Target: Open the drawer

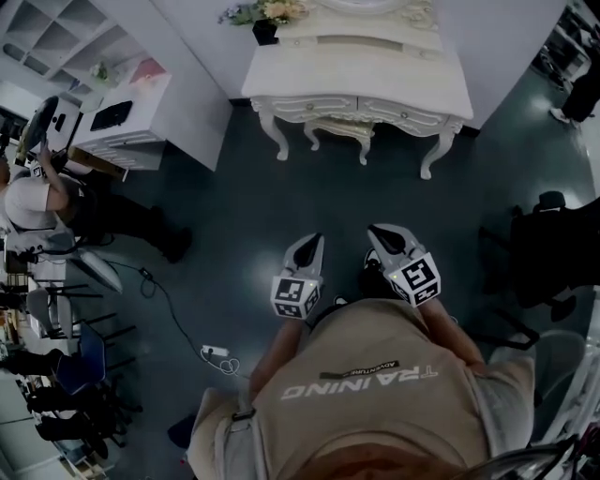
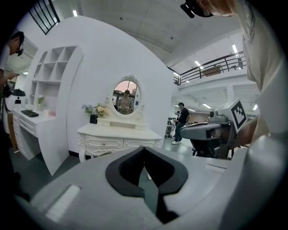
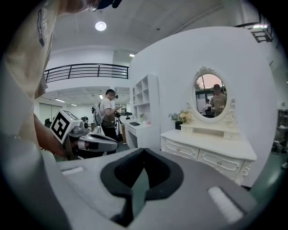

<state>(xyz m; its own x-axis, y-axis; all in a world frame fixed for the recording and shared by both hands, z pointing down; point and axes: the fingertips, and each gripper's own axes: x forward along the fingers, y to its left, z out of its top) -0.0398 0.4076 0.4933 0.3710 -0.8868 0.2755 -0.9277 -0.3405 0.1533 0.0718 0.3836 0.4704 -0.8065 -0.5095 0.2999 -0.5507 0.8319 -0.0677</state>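
Left gripper (image 1: 314, 242): smooth grey shell with dark padded jaws. The jaws are pressed tip to tip with nothing between them.
Right gripper (image 1: 382, 234): same make. Its jaws are likewise closed together and empty.
Marker cubes (image 1: 295, 298): two, one per gripper, with white faces bearing black square patterns.
Dressing table (image 1: 356, 80): one, cream-white, with a plain flat top, a carved scrolled apron and curved legs. It stands against the white wall at the top of the head view.
Drawers (image 3: 219, 162): two counted, side by side in the table's front. Each has a moulded panel face and one small round knob. Both sit closed and flush, well apart from both grippers across bare floor.
Stool (image 1: 339, 131): one, cream and carved, pushed partly under the table between its front legs.
Mirror (image 3: 211, 94): one, oval, in an ornate frame on the table's back.
Flowers (image 1: 267, 11): one pale bunch in a dark vase (image 1: 265, 33), at the table's left end in the head view.
Floor (image 1: 234, 216): dark, smooth and slightly glossy.
Hidden or cut off: the mirror is cropped by the head view's upper edge. Only two table legs show there, and the drawer knobs are too small to make out in that view. The lower half of each gripper view is filled by that gripper's own shell.
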